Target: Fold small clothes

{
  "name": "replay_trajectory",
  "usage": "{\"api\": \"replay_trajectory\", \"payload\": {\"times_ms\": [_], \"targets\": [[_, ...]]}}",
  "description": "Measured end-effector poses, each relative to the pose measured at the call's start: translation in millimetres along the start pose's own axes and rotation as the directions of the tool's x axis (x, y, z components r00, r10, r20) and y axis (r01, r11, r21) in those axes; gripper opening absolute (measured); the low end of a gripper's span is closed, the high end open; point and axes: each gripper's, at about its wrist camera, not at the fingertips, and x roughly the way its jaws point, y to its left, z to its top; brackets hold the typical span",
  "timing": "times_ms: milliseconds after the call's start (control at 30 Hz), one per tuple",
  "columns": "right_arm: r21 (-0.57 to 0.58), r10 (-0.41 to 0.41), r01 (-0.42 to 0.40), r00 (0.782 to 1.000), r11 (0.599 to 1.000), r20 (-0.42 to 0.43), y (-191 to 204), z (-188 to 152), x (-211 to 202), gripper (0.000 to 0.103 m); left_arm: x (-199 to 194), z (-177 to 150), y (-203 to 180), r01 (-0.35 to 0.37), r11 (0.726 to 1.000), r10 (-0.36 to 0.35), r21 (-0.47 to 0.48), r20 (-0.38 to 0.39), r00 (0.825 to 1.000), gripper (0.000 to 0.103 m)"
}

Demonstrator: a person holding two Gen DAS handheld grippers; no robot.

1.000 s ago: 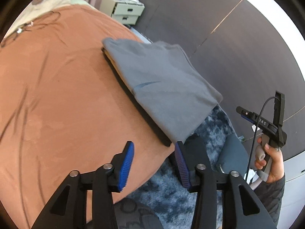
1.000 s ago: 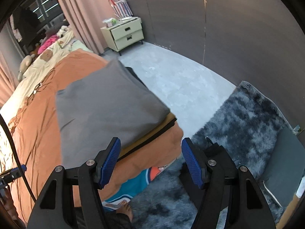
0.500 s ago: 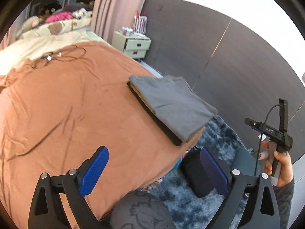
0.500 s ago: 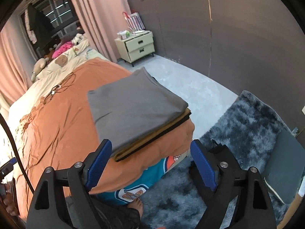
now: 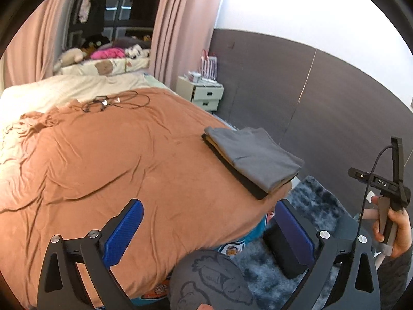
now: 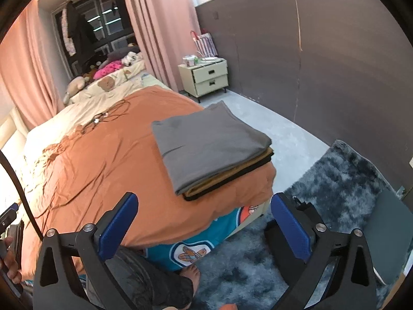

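A stack of folded clothes (image 5: pixel 254 159) lies on the right corner of the orange bedspread (image 5: pixel 116 160), with a grey garment on top and tan and black ones under it. The right wrist view shows the same stack (image 6: pixel 209 144) close ahead. My left gripper (image 5: pixel 210 228) is open and empty, held back from the bed's near edge. My right gripper (image 6: pixel 204 227) is also open and empty, below and short of the stack. The right gripper's handle (image 5: pixel 384 188) appears in a hand at the far right of the left wrist view.
Tangled cables (image 5: pixel 113 103) lie far up the bed near pillows and soft toys (image 5: pixel 103 59). A cream nightstand (image 6: pixel 206 77) stands by the pink curtain. A blue shaggy rug (image 6: pixel 335 180) covers the floor on the right. A bare foot (image 6: pixel 191 271) and knee (image 5: pixel 206 279) are below.
Both grippers have pulled back and up from the stack and opened wider. The views now take in the whole bed and room; the stack has not moved.
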Motion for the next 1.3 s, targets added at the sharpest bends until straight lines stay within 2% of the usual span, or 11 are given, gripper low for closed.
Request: {"api": "replay_trajectory", "payload": {"times_ms": [333,467,767,967,1067,1300], "targets": [[-0.05,0.031,-0.029,0.999,0.998,0.043,19.1,-42.1,-32.4,0.103,-52.7,-41.3,0.5,-0.058,0.998,0.056,0.025,0.073,0.996,0.102],[-0.066,0.056,-0.053,0.997,0.996,0.055,25.9,-59.0,-42.9,0.103,-73.9,-57.2,0.8,-0.115,0.993,0.111,0.029,0.114,0.987,0.103],[-0.099,0.133,-0.124,0.987,0.987,0.089,45.7,-90.1,-65.0,0.103,-122.8,-79.9,0.4,-0.185,0.982,0.177,0.026,0.2,0.964,0.103],[-0.127,0.184,-0.171,0.977,0.977,0.104,53.0,-111.1,-75.5,0.103,-143.3,-93.3,-3.4,-0.213,0.977,0.202,0.02,0.242,0.949,0.103],[-0.141,0.184,-0.167,0.976,0.976,0.113,55.5,-121.8,-78.6,0.103,-151.6,-100.7,-5.3,-0.221,0.975,0.207,0.022,0.259,0.943,0.103],[-0.18,0.207,-0.183,0.971,0.966,0.123,68.3,-145.3,-83.8,0.103,-163.3,-118.3,-11.5,-0.208,0.978,0.198,0.008,0.273,0.941,0.103]]}}
